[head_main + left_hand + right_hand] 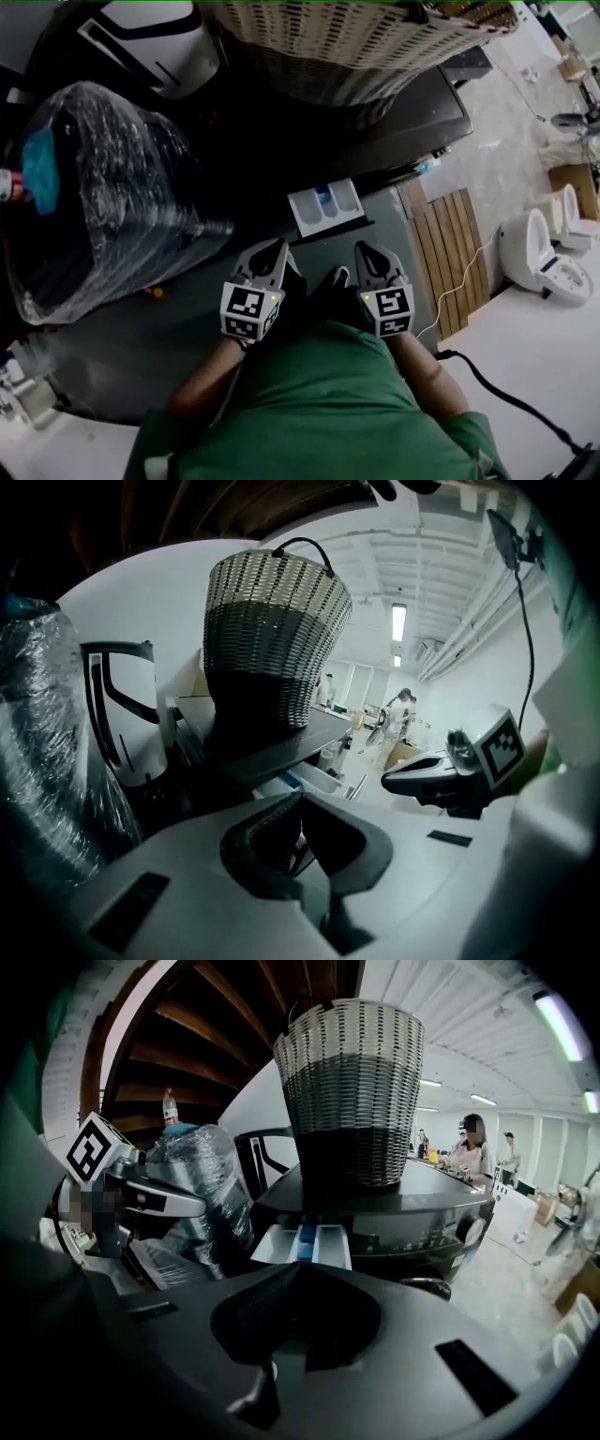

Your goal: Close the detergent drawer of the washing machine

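The white detergent drawer [326,206] with a blue insert sticks out, open, from the front of the dark washing machine [412,117]. The left gripper view shows the drawer [314,778] just beyond the jaws. In the right gripper view the drawer [305,1244] lies straight ahead. My left gripper [277,247] hangs below and left of the drawer, its jaws shut on nothing. To the drawer's lower right my right gripper [365,249] is also shut and empty. Neither touches the drawer.
A woven basket [356,37] stands on top of the machine. A black bundle wrapped in clear plastic [103,197] fills the left, with a white appliance [150,42] behind it. A wooden slat mat [455,253] and white toilets [548,253] lie to the right.
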Demonstrator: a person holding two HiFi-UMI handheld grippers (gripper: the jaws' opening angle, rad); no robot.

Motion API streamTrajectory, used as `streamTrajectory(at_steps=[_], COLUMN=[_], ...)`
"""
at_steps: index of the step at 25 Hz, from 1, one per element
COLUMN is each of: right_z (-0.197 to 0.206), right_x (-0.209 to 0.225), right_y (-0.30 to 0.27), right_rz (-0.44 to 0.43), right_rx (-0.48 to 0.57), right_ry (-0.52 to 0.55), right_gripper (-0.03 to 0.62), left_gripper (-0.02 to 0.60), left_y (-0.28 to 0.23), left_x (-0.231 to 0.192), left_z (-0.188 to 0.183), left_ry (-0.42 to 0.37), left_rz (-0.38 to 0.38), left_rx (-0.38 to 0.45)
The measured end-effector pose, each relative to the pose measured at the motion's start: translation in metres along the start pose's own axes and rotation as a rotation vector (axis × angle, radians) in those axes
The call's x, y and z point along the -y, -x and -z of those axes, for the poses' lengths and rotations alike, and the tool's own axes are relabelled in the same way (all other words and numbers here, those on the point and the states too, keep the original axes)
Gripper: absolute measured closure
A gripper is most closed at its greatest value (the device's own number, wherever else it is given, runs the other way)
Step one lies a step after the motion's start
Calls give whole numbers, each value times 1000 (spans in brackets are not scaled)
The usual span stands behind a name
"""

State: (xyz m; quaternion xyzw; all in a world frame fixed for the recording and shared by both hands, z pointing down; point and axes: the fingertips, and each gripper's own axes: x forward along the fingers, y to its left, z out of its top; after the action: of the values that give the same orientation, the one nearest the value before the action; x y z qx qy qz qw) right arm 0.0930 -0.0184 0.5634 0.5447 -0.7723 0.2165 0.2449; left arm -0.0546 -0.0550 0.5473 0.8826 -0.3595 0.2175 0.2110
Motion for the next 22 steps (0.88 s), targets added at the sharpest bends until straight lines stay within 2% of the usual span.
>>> streamTrajectory(at_steps=[5,9,12,17,22], right_z=[36,57,65,73,71], right_x=[-2,1,5,-1,-2], right_y=[-29,-50,-62,-78,-85], right_rz=[2,-24,-40,-105,-122], right_rx=[-87,-129,-151,-188,-208], right_ry=[-56,-104,-121,-136,-160], right_gripper=[572,572,572,572,572], left_gripper=[561,561,561,561,561], left_y=[-4,-7,-8,-11,-8], left_x=[-12,-18,-13,-3,-21], left_z=[6,9,4,-6,-4], left_ry=[-20,9,48,47,70], left_rz=[8,-41,-69,-81,-129], left_rx=[-55,-64,-55,-49,-44])
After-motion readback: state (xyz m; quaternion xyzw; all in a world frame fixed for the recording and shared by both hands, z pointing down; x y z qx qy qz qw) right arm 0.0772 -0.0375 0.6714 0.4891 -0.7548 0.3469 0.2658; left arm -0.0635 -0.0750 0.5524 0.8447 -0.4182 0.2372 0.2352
